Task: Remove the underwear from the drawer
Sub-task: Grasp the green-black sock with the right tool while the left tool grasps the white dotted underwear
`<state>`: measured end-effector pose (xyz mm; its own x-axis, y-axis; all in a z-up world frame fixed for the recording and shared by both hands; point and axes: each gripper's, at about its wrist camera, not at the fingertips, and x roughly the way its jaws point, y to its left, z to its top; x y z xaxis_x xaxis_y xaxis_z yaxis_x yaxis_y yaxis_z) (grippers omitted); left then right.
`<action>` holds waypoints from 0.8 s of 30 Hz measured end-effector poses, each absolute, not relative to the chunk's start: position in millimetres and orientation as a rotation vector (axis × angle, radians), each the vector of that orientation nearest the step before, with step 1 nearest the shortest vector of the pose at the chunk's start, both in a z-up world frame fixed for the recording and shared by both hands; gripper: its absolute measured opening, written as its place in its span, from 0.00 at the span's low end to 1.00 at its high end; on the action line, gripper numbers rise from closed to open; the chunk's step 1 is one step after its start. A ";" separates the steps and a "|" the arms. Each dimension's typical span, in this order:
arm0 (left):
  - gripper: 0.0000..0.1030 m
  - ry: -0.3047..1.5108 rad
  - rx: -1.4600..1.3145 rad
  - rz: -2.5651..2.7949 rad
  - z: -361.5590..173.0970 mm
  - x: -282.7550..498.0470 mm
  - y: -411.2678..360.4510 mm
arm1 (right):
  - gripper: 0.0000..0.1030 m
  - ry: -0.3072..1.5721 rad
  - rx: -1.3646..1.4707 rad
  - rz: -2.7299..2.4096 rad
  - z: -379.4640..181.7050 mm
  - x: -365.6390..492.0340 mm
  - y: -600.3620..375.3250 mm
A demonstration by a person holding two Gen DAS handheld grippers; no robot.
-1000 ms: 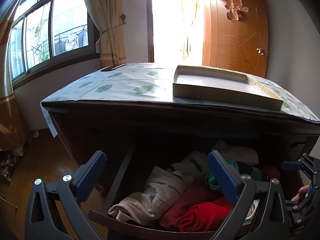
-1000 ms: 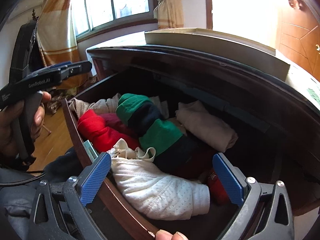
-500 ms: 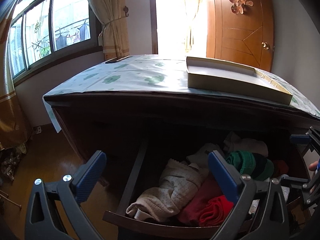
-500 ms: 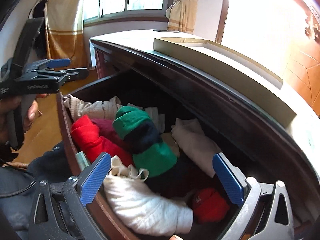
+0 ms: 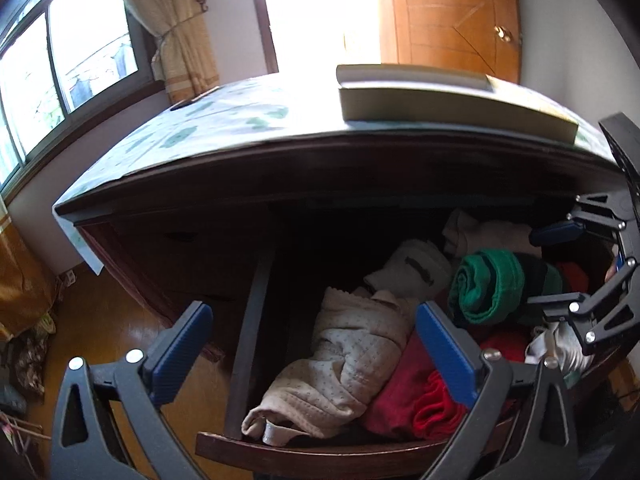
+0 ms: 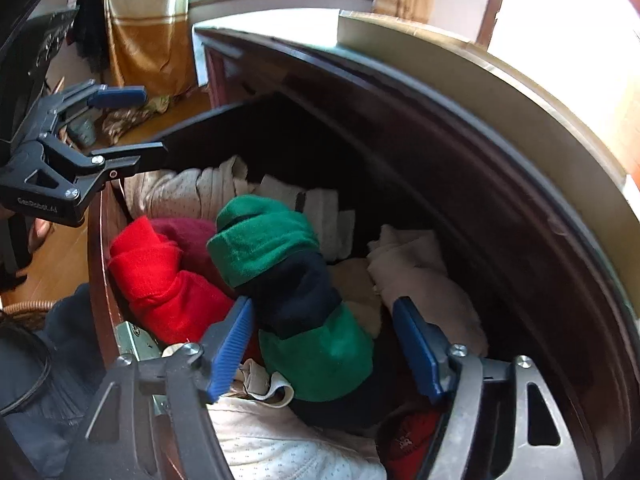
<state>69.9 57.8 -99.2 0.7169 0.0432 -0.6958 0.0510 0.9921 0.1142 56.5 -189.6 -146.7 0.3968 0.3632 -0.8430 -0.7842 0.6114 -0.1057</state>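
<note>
An open wooden drawer [image 6: 100, 248] holds rolled underwear: a green-and-navy roll [image 6: 296, 280] at centre, red rolls [image 6: 160, 276] beside it. The right tongs [image 6: 324, 344], jaws spread wide, straddle the green-and-navy roll without gripping it. The left tongs [image 5: 312, 350] hang wide open, empty, above the drawer's front; their side reads "GenRobot.AI".

Drawer [image 5: 248, 360] pulled open, packed with rolled underwear: green-navy roll [image 6: 288, 280] central, red roll [image 6: 160, 276] beside it, cream dotted piece [image 5: 340, 364] at front.
</note>
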 end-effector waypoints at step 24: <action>0.79 1.207 0.289 -0.256 -135.1 126.5 42.2 | 0.38 1.106 -0.427 0.824 -171.2 68.2 -202.6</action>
<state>126.5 42.2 -135.1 0.3350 -0.0406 -0.9414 0.3456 0.9347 0.0826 68.2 -202.6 -171.2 0.2031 0.3683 -0.9073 -0.7641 0.6390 0.0884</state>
